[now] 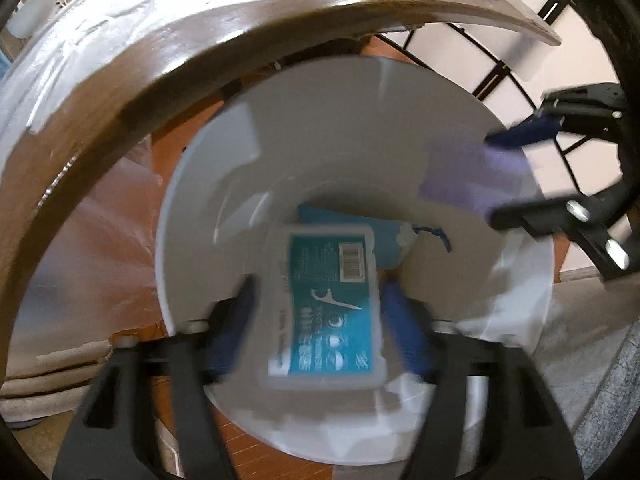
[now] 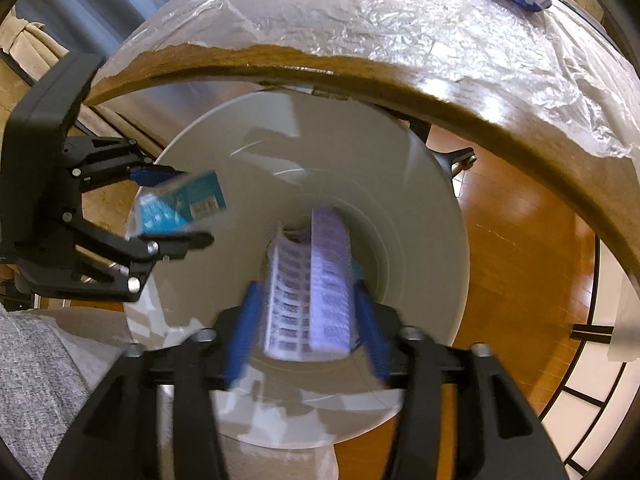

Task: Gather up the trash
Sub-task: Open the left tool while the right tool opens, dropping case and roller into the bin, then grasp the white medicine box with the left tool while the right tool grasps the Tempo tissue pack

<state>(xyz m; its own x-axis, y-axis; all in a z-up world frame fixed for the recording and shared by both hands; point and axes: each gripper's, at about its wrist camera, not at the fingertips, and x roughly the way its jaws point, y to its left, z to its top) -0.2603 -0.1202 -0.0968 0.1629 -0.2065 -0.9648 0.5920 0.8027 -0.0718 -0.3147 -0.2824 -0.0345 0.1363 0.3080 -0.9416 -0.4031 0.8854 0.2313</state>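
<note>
Both grippers gape over the white bin (image 1: 224, 184) — teal floss pack (image 1: 332, 304) and purple packet (image 2: 320, 280) loose between spread fingers — either could clip the rim and spill out.

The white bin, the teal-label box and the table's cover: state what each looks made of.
White bin: looks like smooth moulded plastic with a dull sheen; soft highlights on its wall.
Teal-label box: probably clear hard plastic with a printed paper label; pale translucent rim, barcode.
Table's cover: thin clear plastic film, crinkled and glinting, over a glossy brown wood-look table edge.
</note>
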